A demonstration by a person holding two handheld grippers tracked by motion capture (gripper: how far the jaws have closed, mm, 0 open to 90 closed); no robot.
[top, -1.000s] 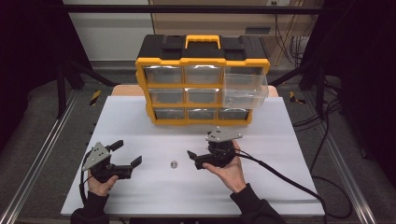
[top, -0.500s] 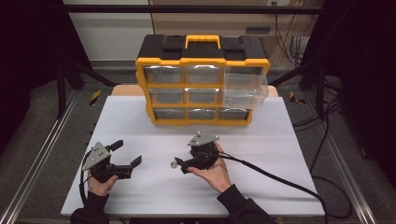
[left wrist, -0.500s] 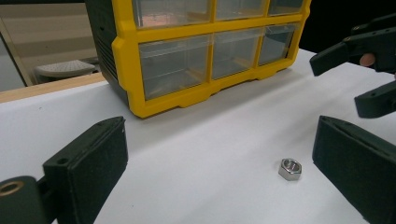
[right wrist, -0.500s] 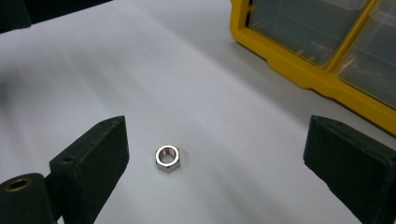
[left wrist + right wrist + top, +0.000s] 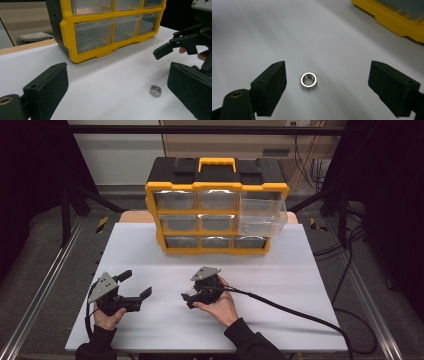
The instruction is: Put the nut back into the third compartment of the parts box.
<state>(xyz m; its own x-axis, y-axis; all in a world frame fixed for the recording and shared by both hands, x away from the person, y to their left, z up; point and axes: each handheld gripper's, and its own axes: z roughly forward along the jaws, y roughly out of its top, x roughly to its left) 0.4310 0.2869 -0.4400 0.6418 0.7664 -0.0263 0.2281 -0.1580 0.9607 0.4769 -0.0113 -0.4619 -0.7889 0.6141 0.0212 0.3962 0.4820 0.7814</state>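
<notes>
A small silver hex nut (image 5: pixel 309 81) lies flat on the white table (image 5: pixel 300 270), between the jaws of my right gripper (image 5: pixel 328 81). The jaws have just been closing but stand apart; neither pad touches the nut, which sits nearer the left pad (image 5: pixel 274 87). In the high view my right gripper (image 5: pixel 189 299) is low over the table's front middle. My left gripper (image 5: pixel 137 283) rests open at the front left, nothing between its fingers. From the left gripper view the nut (image 5: pixel 155 90) shows under the right gripper (image 5: pixel 175 46).
A yellow and black drawer organizer (image 5: pixel 217 185) with clear drawers stands at the back of the table. Its right middle drawer (image 5: pixel 262 215) is pulled out. The right gripper's cable (image 5: pixel 300 312) trails to the right across the table. Metal rails run along both table sides.
My right gripper has moved left and down to the nut, and its jaws now straddle it. The left gripper has stayed put.
</notes>
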